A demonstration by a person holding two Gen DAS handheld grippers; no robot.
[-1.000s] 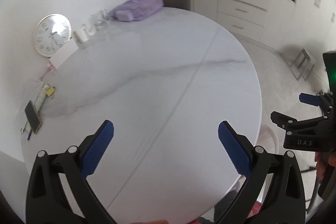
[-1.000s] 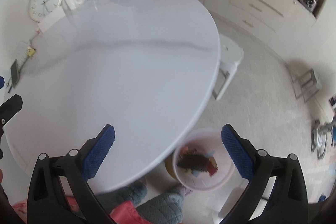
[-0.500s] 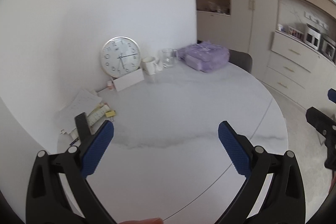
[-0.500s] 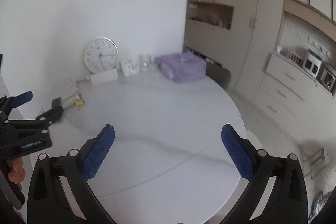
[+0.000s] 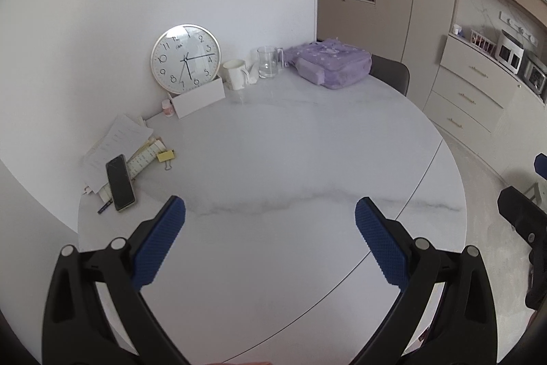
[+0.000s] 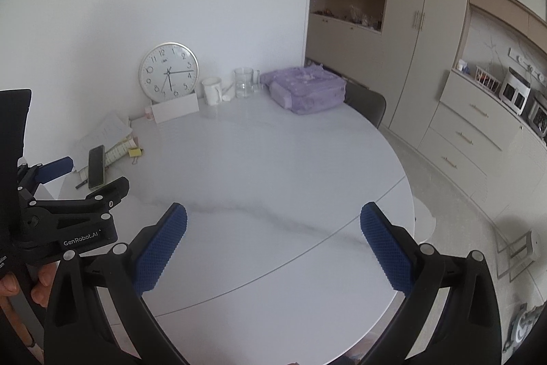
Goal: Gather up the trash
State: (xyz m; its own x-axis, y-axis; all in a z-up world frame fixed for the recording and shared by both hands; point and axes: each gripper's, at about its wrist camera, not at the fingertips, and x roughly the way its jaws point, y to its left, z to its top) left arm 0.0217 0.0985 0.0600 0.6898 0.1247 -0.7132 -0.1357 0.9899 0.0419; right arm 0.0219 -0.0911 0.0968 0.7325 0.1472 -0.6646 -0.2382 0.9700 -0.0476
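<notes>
Whereas a second ago both views tilted down over the round white marble table point(image 5: 290, 159) and a bin of scraps below, they now face level across it; judged: collection nearly done. Left gripper point(image 5: 270, 228) and right gripper point(image 6: 273, 231): jaws wide apart, nothing held. Trash: none visible, so location and long axis cannot be told; black phone point(image 5: 119, 182) lies at left of frame.

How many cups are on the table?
2. A white mug stands just right of the clock, and a clear glass mug stands between it and the purple bag. None seems hidden.
</notes>
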